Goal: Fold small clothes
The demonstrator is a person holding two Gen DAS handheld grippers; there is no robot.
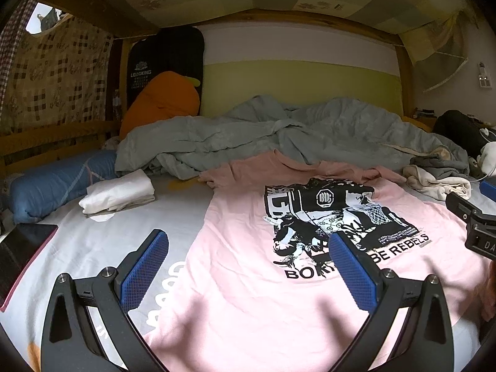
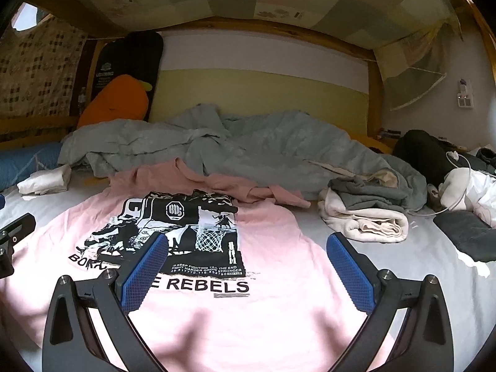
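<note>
A pink T-shirt (image 1: 248, 263) with a black and white print lies spread flat on the bed, its sleeves and collar bunched at the far end; it also shows in the right wrist view (image 2: 272, 238). My left gripper (image 1: 248, 241) is open and empty, hovering over the shirt's near left part. My right gripper (image 2: 248, 245) is open and empty above the shirt's near right part. The right gripper's body shows at the right edge of the left wrist view (image 1: 474, 220).
A crumpled grey duvet (image 1: 279, 133) lies across the far side. A folded white garment (image 1: 119, 193) sits at left, a cream and grey pile of clothes (image 2: 365, 214) at right. A blue pillow (image 1: 52, 186), a dark tablet (image 1: 21, 248) and an orange plush (image 1: 161, 102) are at left.
</note>
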